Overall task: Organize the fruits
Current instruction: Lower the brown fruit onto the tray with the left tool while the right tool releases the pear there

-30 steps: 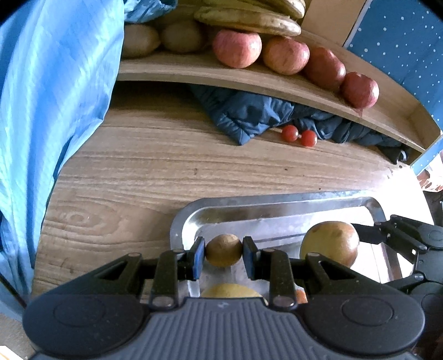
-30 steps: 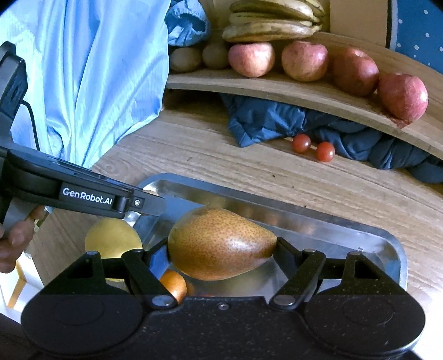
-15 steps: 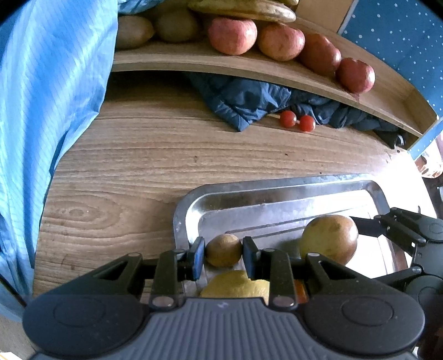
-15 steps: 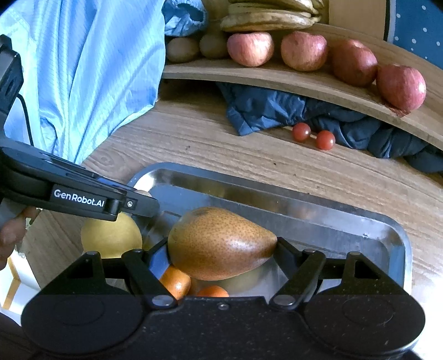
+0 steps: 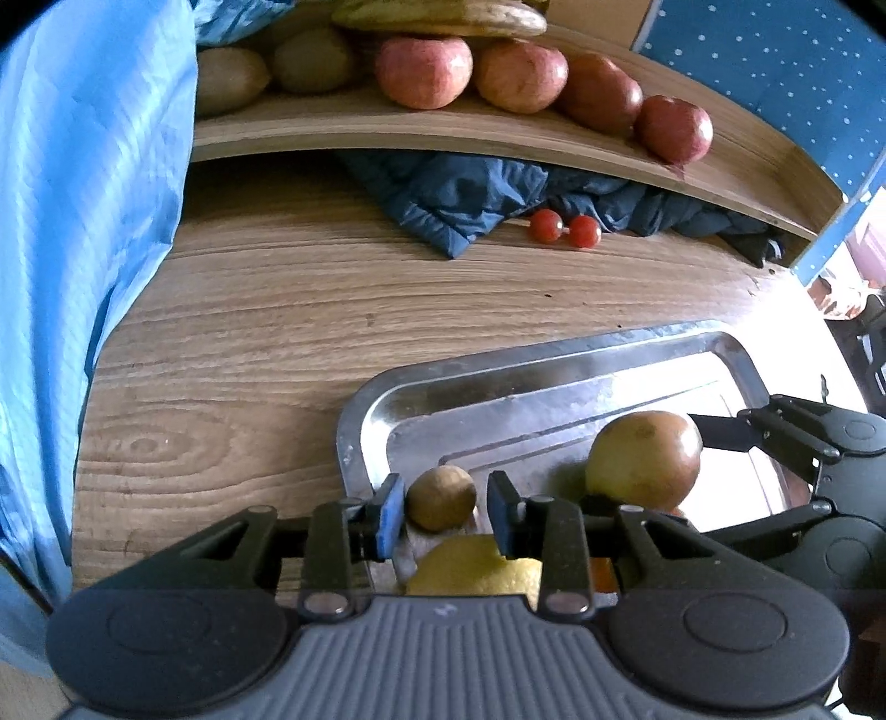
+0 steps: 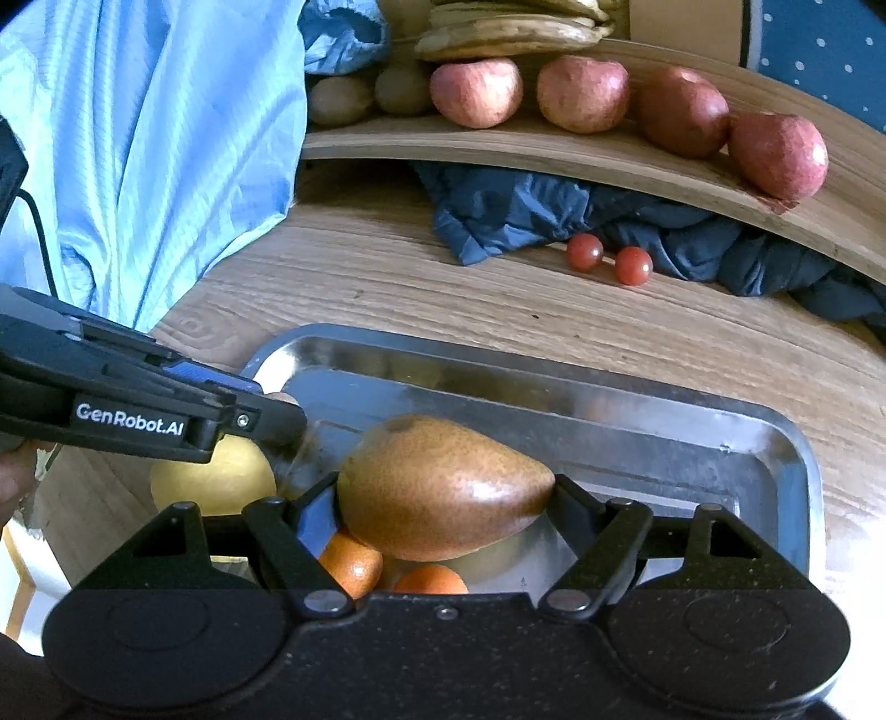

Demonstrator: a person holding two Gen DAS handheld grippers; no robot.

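Note:
A small brown kiwi (image 5: 440, 497) lies in the near left corner of a metal tray (image 5: 498, 376). My left gripper (image 5: 446, 515) straddles it with jaws opening; a gap shows beside the right pad, so the pads no longer press it. Just below the kiwi is a yellow lemon (image 5: 476, 565). My right gripper (image 6: 443, 498) is shut on a speckled brown pear (image 6: 443, 487), held above the tray (image 6: 554, 387) over two oranges (image 6: 351, 565). The pear (image 5: 645, 462) also shows in the left wrist view, to the right of the kiwi.
A wooden shelf (image 5: 387, 130) at the back carries several red apples (image 5: 426, 72), kiwis (image 5: 230, 77) and bananas (image 5: 443, 16). Under it lie a dark blue cloth (image 5: 459, 194) and two cherry tomatoes (image 5: 565, 228). Light blue fabric (image 5: 83, 221) hangs at the left.
The left jaws, earlier clamped on the kiwi, have spread apart and the kiwi now sits loose in the tray corner. The right gripper still holds the pear.

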